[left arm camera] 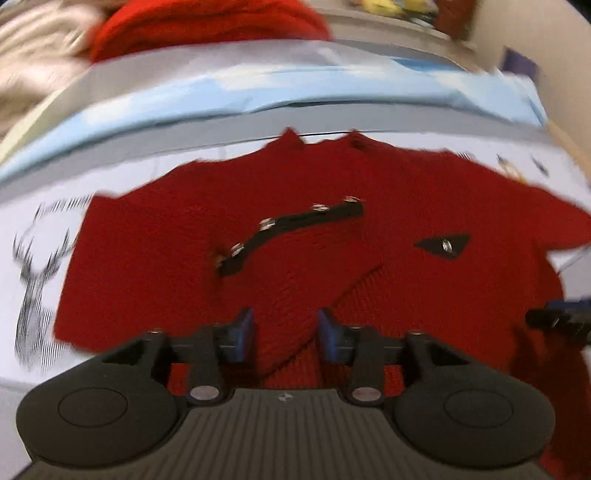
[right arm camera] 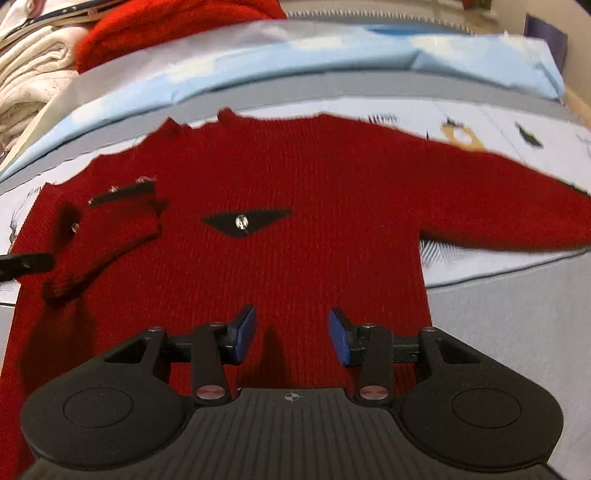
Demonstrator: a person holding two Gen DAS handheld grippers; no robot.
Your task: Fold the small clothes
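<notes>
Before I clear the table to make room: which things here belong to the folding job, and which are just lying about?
Job: red knit sweater, one sleeve already folded across; left gripper; right gripper.

Lying about: cream fabric stack, red knit bundle, light blue sheet.

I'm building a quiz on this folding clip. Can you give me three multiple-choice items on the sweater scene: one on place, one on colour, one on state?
1. Where does the folded-in sleeve lie?
A. across the sweater's body
B. hanging off the table
C. on the blue sheet

2. What colour is the sweater?
A. green
B. red
C. white

3. How are the right gripper fingers?
A. shut on the hem
B. shut on a sleeve
C. open, holding nothing

Answers: 1 A, the cuff with its black snap strip rests on the chest. 2 B, red knit in both views. 3 C, a wide gap between the blue pads shows only fabric below.
</notes>
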